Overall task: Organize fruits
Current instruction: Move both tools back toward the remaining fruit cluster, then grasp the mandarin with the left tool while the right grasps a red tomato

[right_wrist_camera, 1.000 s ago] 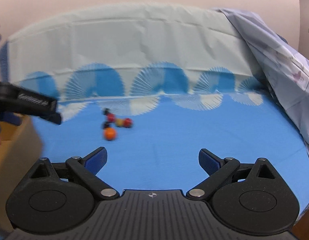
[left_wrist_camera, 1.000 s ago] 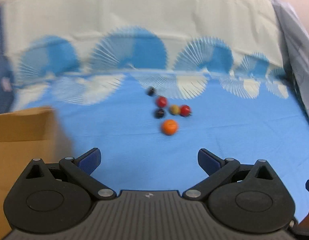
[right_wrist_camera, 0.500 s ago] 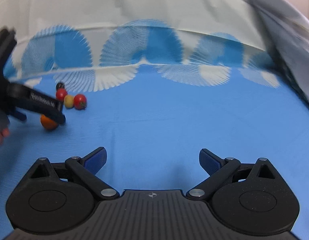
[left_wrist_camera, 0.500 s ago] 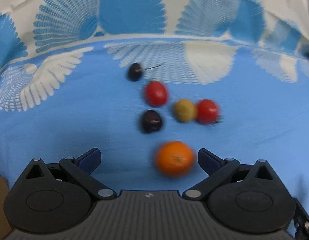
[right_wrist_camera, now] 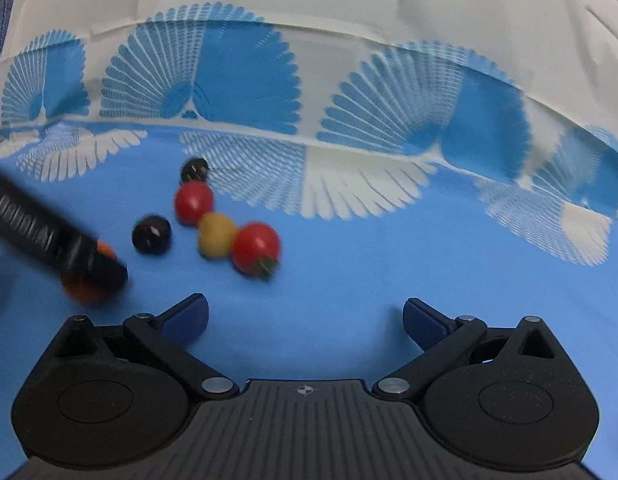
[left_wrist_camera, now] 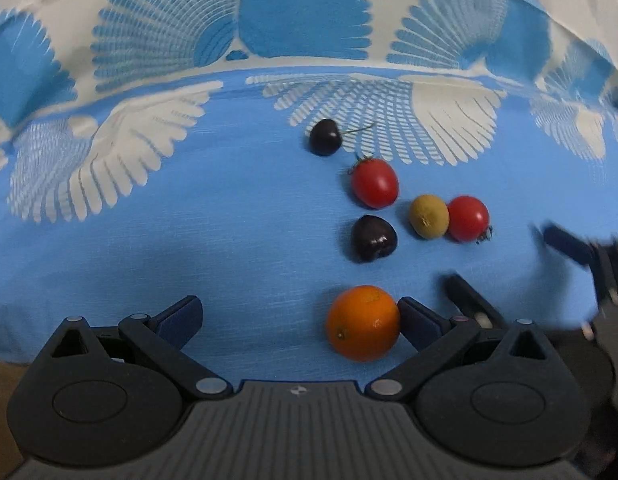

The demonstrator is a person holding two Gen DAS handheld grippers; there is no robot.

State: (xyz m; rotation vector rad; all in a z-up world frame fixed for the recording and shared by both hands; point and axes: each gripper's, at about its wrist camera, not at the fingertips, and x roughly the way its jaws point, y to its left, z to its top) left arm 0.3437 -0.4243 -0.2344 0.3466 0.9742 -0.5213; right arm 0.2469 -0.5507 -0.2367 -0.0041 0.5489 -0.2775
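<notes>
Surface: blue cloth (left_wrist_camera: 189, 240) with white fan prints, a pale patterned drape rising behind it.
Left gripper (left_wrist_camera: 299, 312): jaws wide apart, nothing clamped; the orange (left_wrist_camera: 363, 323) sits between the fingers, pressed up against the right-hand pad (left_wrist_camera: 419, 322), with a big gap on the other side.
Fruit cluster: beyond the orange, a dark cherry (left_wrist_camera: 374, 238), another stemmed cherry (left_wrist_camera: 325, 137) farther back, a red tomato (left_wrist_camera: 375, 183), then an olive-green fruit (left_wrist_camera: 428, 216) touching a second tomato (left_wrist_camera: 468, 218).
Right gripper (right_wrist_camera: 305, 316): spread wide and empty, hanging low over bare cloth near the second tomato.
Step in hand, by my reading: grab the orange.
Tip: shift rightward to centre it first, then close gently — round fruit squirts out of an off-centre pinch.
</notes>
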